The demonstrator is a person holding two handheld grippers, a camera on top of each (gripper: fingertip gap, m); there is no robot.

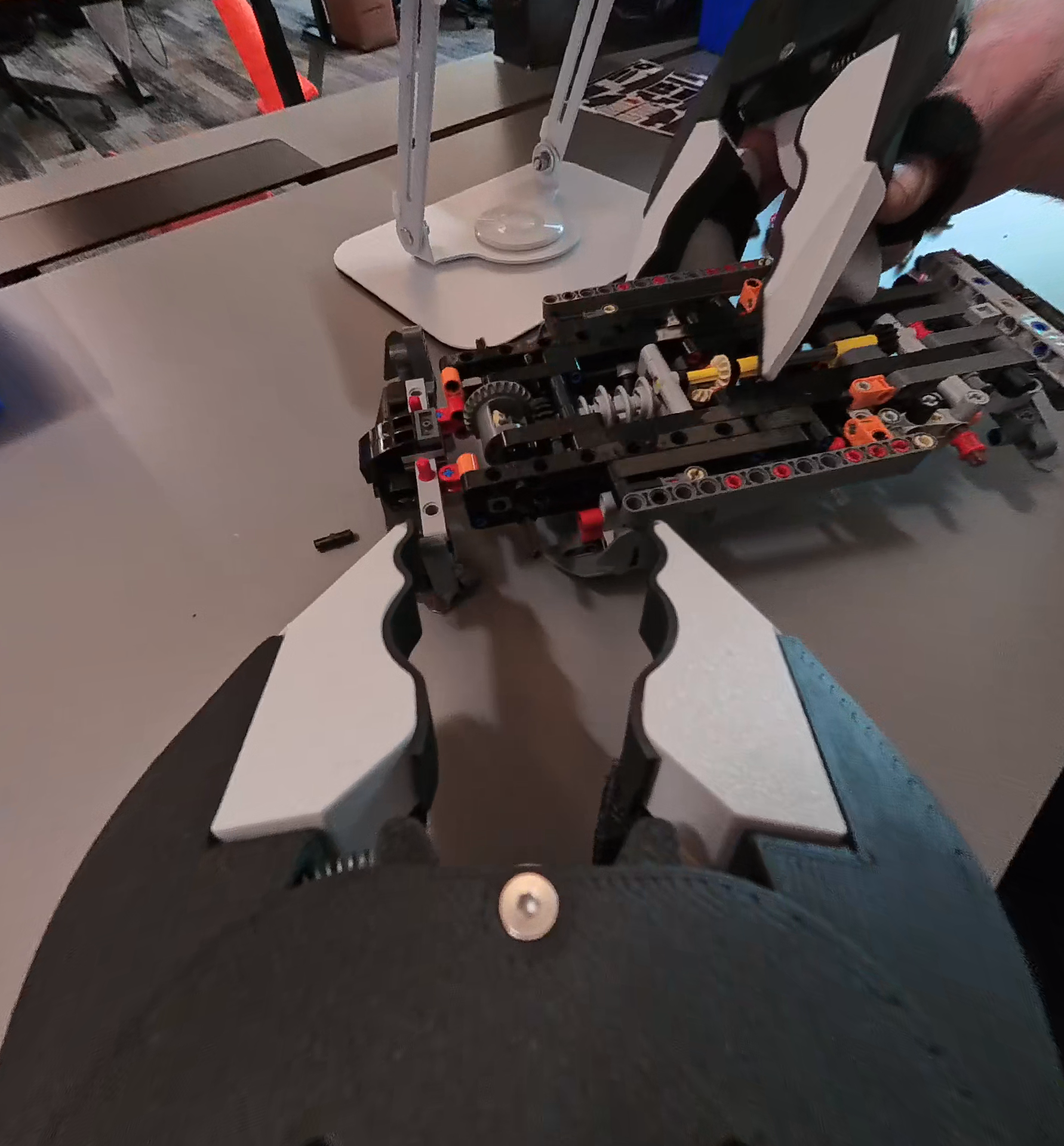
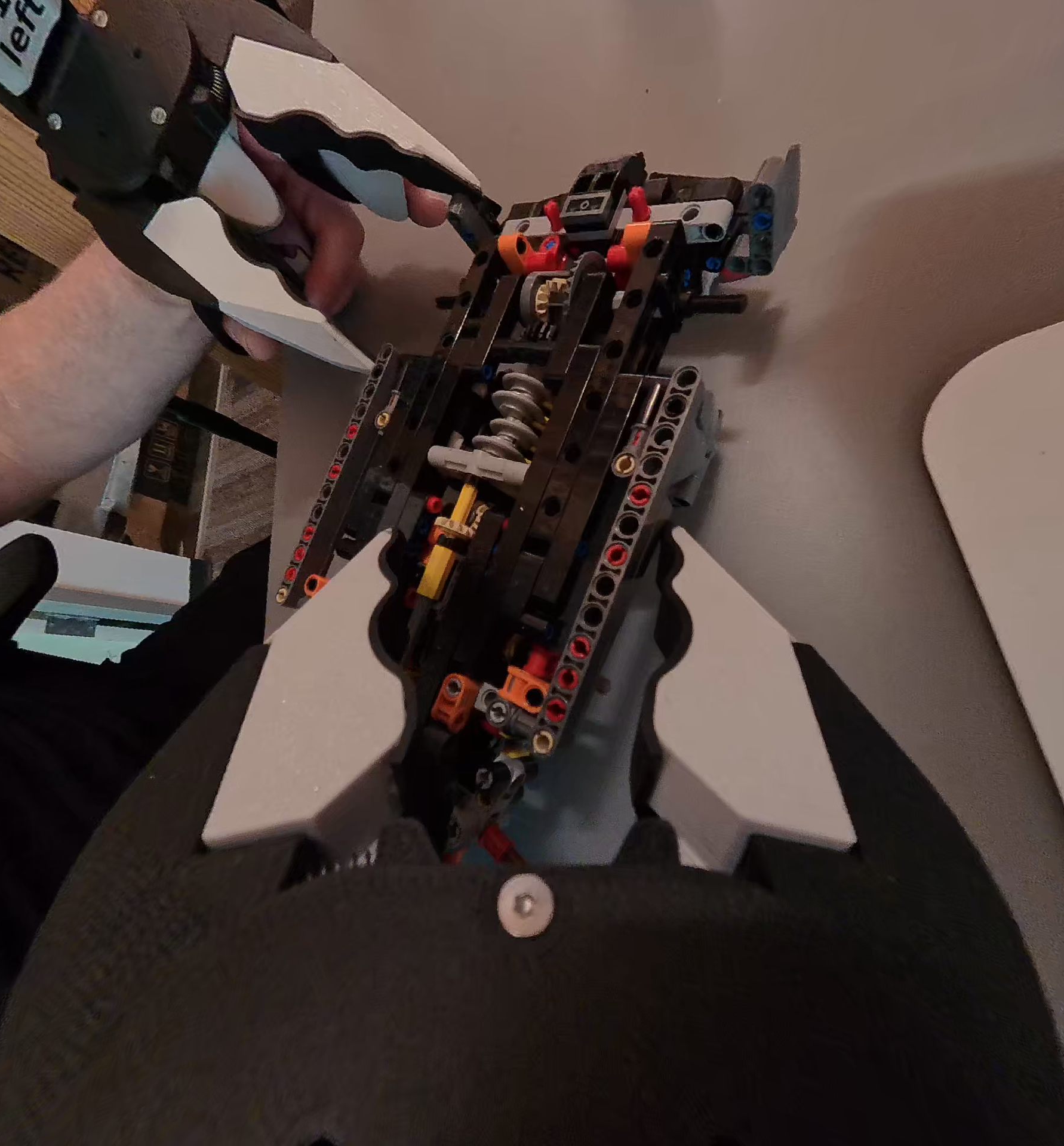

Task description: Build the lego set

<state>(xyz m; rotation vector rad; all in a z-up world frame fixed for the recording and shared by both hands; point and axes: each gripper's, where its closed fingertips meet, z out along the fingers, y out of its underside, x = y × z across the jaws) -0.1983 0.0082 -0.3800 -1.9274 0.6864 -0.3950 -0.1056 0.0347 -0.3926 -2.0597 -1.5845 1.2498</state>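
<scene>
A long black and grey Lego chassis (image 1: 703, 421) with gears, a yellow axle and orange and red connectors lies on the grey table (image 1: 176, 434). My left gripper (image 1: 532, 533) is open and empty, its tips at the near side of the chassis' front end. My right gripper (image 1: 703, 322) is open and comes down from the upper right, one fingertip inside the frame by the yellow axle and the other beyond the far beam. In the right wrist view the chassis (image 2: 554, 471) runs between my right gripper's (image 2: 529, 539) spread fingers, and the left gripper (image 2: 421, 273) sits open at its far left corner.
A small black pin (image 1: 334, 539) lies loose on the table left of the chassis. A white lamp base (image 1: 455, 273) stands just behind the chassis and also shows in the right wrist view (image 2: 1026, 496). A printed sheet (image 1: 647, 93) lies farther back. The table's edge runs at the lower right.
</scene>
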